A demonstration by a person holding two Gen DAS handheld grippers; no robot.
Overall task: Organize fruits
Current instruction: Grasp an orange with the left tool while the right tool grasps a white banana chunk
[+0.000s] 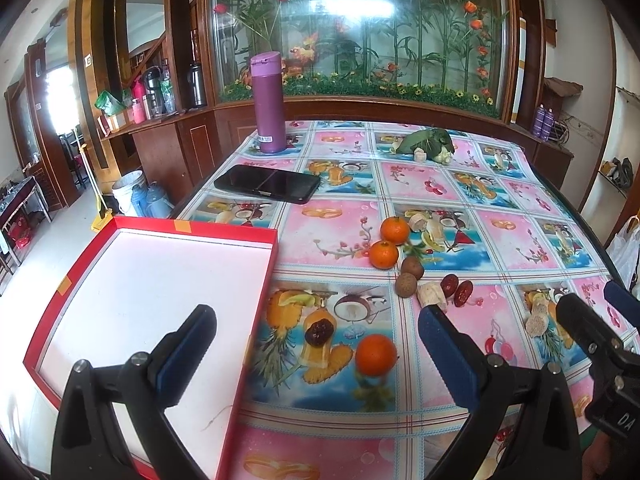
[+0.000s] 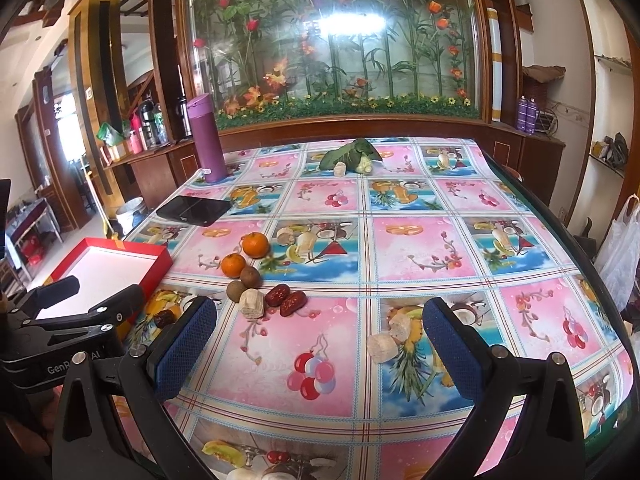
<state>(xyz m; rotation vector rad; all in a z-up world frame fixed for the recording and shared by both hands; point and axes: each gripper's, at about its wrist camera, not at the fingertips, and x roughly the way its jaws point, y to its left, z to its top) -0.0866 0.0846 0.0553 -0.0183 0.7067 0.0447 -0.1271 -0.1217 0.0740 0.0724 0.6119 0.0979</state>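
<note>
Red-walled tray [image 1: 256, 292] with a bare white floor sits at the near left of the table [image 1: 532, 240], nothing in it. Left gripper [image 1: 316, 328] hangs over the tray's right wall, jaws spread wide, nothing between the pads; one finger over the tray floor, the other over the cloth. Right gripper [image 2: 320, 328] likewise spread wide and empty, over the near middle of the table. Fruit all out on the patterned cloth: one orange [image 1: 376, 354] near, just right of the tray, a dark date [image 1: 318, 332] just left of it. Two more oranges [image 1: 390, 242] farther out, touching or nearly so; two brown round fruits [image 1: 409, 276] just beside them, then a pale chunk [image 1: 432, 295] and two red dates [image 1: 456, 289]. Two more pale chunks [image 2: 390, 338] lie to the right, near the right gripper's right finger. Far side: green leafy bundle [image 1: 426, 142], purple flask [image 1: 267, 104] upright at far left, black phone [image 1: 267, 183] flat between flask and tray.
</note>
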